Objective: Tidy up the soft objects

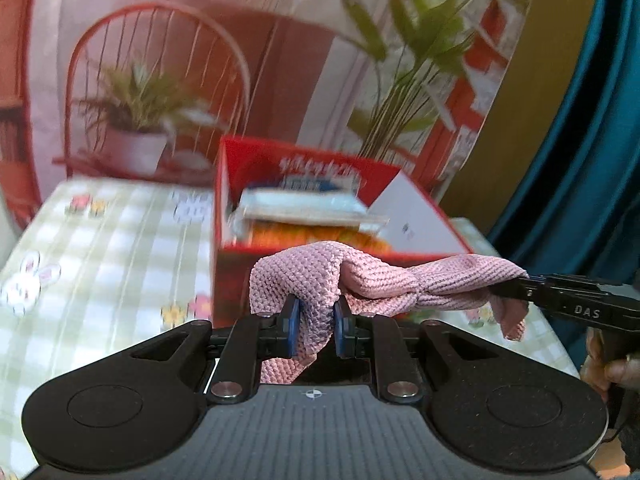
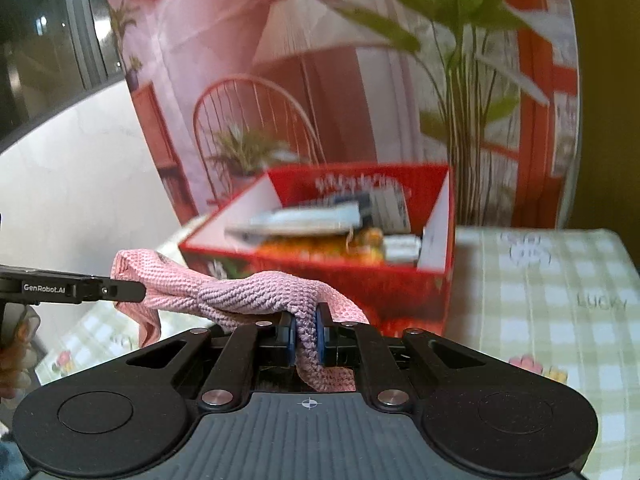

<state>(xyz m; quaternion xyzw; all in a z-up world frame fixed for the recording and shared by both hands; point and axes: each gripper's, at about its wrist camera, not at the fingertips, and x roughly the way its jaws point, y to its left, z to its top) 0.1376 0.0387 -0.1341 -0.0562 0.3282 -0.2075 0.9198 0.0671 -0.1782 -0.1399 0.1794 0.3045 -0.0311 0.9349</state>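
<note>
While stretched between both grippers: one pink knitted cloth (image 1: 372,280), lifted clear of the tabletop (image 1: 120,240), just in front of the red box (image 1: 236,276).
Cloth, long axis: running side to side across both wrist views, from one gripper to the other, roughly level, twisted and bunched along the middle.
Cloth, ends: one end pinched and hanging down through the left gripper (image 1: 314,330); other end pinched at the right gripper (image 2: 306,334), with a short loose flap drooping past each far grip.
Left gripper: closed tight on the cloth, blue pads pressing the fabric from both sides; seen from the right wrist view as a black arm entering at the left edge.
Right gripper: closed tight on the cloth, fabric squeezed thin between the blue pads; seen from the left wrist view as a black arm entering at the right edge, a hand (image 1: 608,368) on its handle.
Grippers, count: two, both holding the same cloth.
Cloth, count: one.
Red box, count: one, open-topped, standing on the tabletop behind the cloth, holding blurred flat packets over something orange; exact number of items inside not readable.
Tabletop: green-and-white checked cover with rabbit and flower prints.
Backdrop (image 2: 280,80): printed scene of a red chair, potted plants and a lamp, standing behind the tabletop.
</note>
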